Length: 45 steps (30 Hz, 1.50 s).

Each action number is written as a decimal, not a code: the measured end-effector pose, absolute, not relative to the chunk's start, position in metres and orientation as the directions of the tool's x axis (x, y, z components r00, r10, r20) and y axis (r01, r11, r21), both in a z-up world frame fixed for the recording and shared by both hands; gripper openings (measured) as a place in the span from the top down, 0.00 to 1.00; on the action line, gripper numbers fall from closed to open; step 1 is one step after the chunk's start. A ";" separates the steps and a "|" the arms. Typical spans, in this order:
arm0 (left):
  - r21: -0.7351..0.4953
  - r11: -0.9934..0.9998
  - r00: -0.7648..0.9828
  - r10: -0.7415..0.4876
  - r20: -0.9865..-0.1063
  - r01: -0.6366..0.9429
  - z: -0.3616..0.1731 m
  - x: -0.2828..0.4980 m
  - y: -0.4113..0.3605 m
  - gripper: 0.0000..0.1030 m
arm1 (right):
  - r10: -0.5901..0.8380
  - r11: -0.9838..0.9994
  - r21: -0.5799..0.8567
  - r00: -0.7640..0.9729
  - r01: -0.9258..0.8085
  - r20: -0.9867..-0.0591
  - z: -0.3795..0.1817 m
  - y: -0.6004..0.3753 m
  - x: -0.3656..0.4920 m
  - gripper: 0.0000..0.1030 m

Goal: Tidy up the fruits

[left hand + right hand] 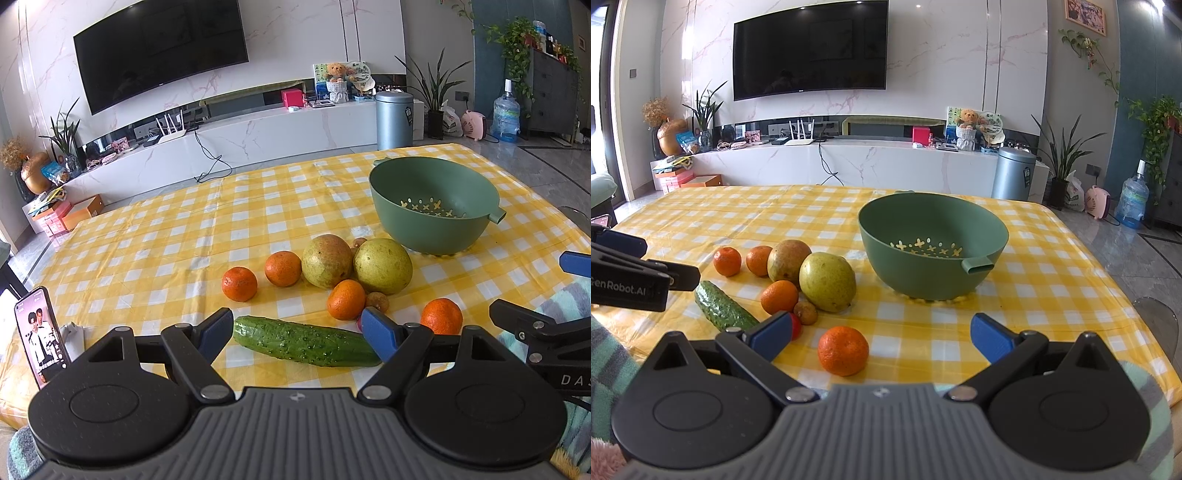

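A cucumber (306,343) lies crosswise just ahead of the left gripper (299,332), whose blue pads stand wide apart around it and hold nothing, a spread that appears sized to take the vegetable across its length. The right gripper (882,338) hangs equally wide and empty over the yellow-checked table (1052,295), a lone tangerine (843,350) resting between its fingers but touching neither, seemingly the next fruit in line. Further back the produce sits loosely grouped: four tangerines in all, two large yellow-green pears (827,281) side by side and touching, two small brown longan-like fruits tucked against them, a small red item largely hidden behind the right gripper's left finger, and the single cucumber. A green colander bowl (993,229) stands empty just to the right of the pile, probably the intended destination, placed within easy reach of both grippers. None of the fruit has yet gone in, so the sorting looks barely begun. A phone (40,332) stands propped at the left edge.
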State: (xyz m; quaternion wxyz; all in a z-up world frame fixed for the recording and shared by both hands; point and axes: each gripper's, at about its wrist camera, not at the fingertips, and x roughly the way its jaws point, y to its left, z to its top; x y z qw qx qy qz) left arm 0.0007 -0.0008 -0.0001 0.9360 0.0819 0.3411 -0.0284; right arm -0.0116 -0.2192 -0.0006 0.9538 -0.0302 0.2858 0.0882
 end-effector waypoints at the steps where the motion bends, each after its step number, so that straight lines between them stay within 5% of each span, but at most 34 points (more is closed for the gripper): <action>1: 0.134 0.985 0.765 0.003 -0.644 0.109 0.000 0.001 -0.001 0.10 | 0.151 0.983 -0.007 0.821 -0.185 -0.551 -0.001 -0.219 -0.012 0.04; 27: 0.145 0.982 0.768 0.000 -0.640 0.122 -0.004 0.002 0.003 0.10 | 0.130 0.985 -0.010 0.786 -0.171 -0.605 -0.006 -0.218 -0.001 0.04; 35: 0.104 0.982 0.754 -0.051 -0.654 0.156 -0.003 0.018 0.010 0.18 | 0.181 0.981 0.062 0.745 -0.185 -0.642 -0.012 -0.210 0.023 0.05; 45: -0.028 0.984 0.683 -0.141 -0.716 0.174 -0.011 0.051 0.025 0.39 | 0.283 0.957 0.147 0.704 -0.249 -0.652 -0.019 -0.196 0.058 0.28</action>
